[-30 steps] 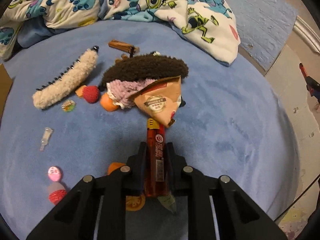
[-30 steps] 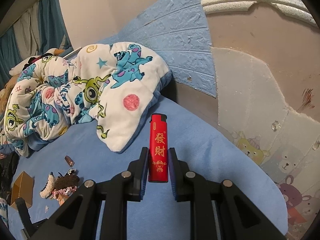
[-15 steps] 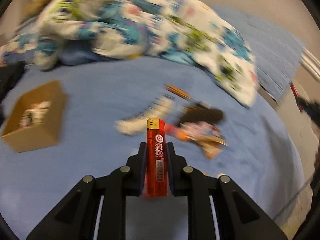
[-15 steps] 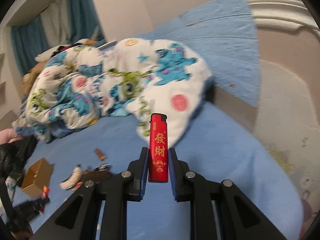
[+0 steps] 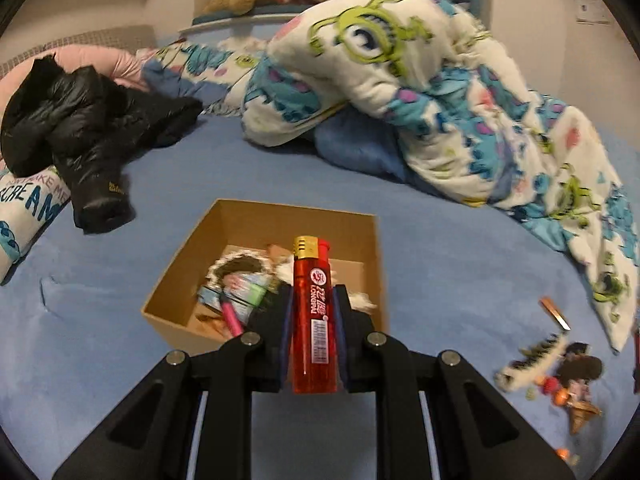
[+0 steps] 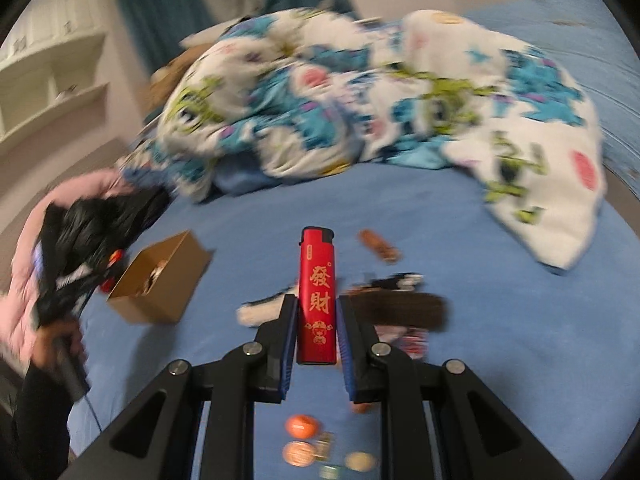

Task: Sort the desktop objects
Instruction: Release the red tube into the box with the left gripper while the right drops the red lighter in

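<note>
The left hand-held gripper [image 5: 313,334] is clamped on a translucent red plastic lighter with a gold cap [image 5: 313,316], now just before an open brown cardboard box [image 5: 372,248] that a second ago lay out of view. The right hand-held gripper [image 6: 316,334] pinches an opaque red lighter with gold characters [image 6: 317,300] above the blue bed [image 6: 500,360]. Both lighters look light, rigid and slick, best gripped mid-body.

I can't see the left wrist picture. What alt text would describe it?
A black left gripper holds a translucent red lighter upright in its jaws, just in front of an open cardboard box partly filled with small items. The box sits on a blue bedspread, with a cartoon-print blanket and a black jacket behind.
</note>
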Available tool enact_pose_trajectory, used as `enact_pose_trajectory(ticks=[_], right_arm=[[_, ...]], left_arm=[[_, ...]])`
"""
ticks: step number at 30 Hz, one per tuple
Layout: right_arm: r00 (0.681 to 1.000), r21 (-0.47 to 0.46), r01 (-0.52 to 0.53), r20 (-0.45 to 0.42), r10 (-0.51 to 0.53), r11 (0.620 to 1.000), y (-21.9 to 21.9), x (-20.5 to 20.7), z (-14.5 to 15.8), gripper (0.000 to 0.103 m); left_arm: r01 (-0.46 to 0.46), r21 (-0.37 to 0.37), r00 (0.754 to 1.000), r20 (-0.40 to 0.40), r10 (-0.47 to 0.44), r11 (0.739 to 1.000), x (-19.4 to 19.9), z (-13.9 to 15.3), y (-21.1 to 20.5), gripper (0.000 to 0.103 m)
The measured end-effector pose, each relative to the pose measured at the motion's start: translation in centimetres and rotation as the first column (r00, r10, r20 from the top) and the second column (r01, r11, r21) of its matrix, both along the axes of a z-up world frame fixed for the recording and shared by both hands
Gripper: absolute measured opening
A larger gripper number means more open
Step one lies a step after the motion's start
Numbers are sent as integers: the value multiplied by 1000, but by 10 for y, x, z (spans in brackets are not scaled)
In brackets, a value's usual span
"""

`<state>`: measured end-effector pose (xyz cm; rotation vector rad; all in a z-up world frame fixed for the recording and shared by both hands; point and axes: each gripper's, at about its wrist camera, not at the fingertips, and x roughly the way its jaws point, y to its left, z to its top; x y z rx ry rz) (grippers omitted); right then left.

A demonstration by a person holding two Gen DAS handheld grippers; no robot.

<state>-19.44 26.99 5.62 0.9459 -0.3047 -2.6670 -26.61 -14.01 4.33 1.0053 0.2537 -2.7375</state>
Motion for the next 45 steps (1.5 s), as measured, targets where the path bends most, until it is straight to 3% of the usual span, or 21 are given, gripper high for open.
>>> enact_pose_trajectory(ticks=[5, 7, 8, 9, 11, 16, 22, 25, 32, 33, 34, 35, 37, 41, 45], right_arm=[[993, 26, -119, -12, 119, 993, -63, -8, 4, 19], [986, 32, -168, -15, 169, 985, -88, -9, 7, 19], [979, 51, -203, -13, 204, 978, -108, -10, 7, 19], [975, 62, -222, -12, 223, 973, -120, -12, 8, 19], [961, 70, -277, -8, 278, 958, -151, -18, 7, 19], [919, 38, -393, -3, 393, 919, -222, -50, 4, 19], [864, 34, -501, 75, 497, 865, -302, -103, -11, 19], [859, 50, -503, 138, 492, 863, -330, -121, -26, 19], [864, 34, -475, 208, 459, 879, -349, -149, -47, 20], [866, 40, -468, 222, 448, 883, -351, -153, -50, 24], [870, 42, -459, 222, 440, 887, -350, -154, -50, 46], [872, 34, -456, 218, 438, 889, -350, -155, -51, 61], [868, -20, -465, 185, 460, 885, -346, -151, -47, 82], [892, -36, -436, 118, 437, 899, -327, -133, -31, 87], [952, -4, -306, 14, 306, 952, -268, -98, -7, 87]], left_arm=[[-100, 45, 995, 34, 98, 994, 0, -36, -30, 20], [-110, 63, 994, 24, 109, 992, 1, -44, -39, 31], [-98, 52, 995, 11, 97, 994, 0, -45, -40, 49], [-101, 16, 995, 6, 101, 995, 0, -45, -40, 77], [-136, -47, 991, -15, 136, 990, 7, -43, -39, 100], [-123, -66, 988, -99, 116, 990, 22, -42, -43, 100], [-153, -259, 987, -93, 133, 954, 39, -45, -44, 101], [-151, -251, 988, -83, 134, 956, 44, -46, -49, 101], [-142, -231, 986, -114, 118, 963, 50, -42, -53, 101], [-141, -232, 987, -112, 118, 962, 49, -42, -54, 101], [-141, -238, 987, -113, 117, 961, 50, -41, -53, 101], [-140, -244, 986, -119, 114, 960, 51, -39, -53, 101], [-138, -256, 984, -143, 103, 957, 53, -33, -52, 101], [-102, -227, 979, -193, 58, 969, 60, -19, -46, 101], [7, -163, 963, -263, -51, 987, 66, -3, -29, 101]])
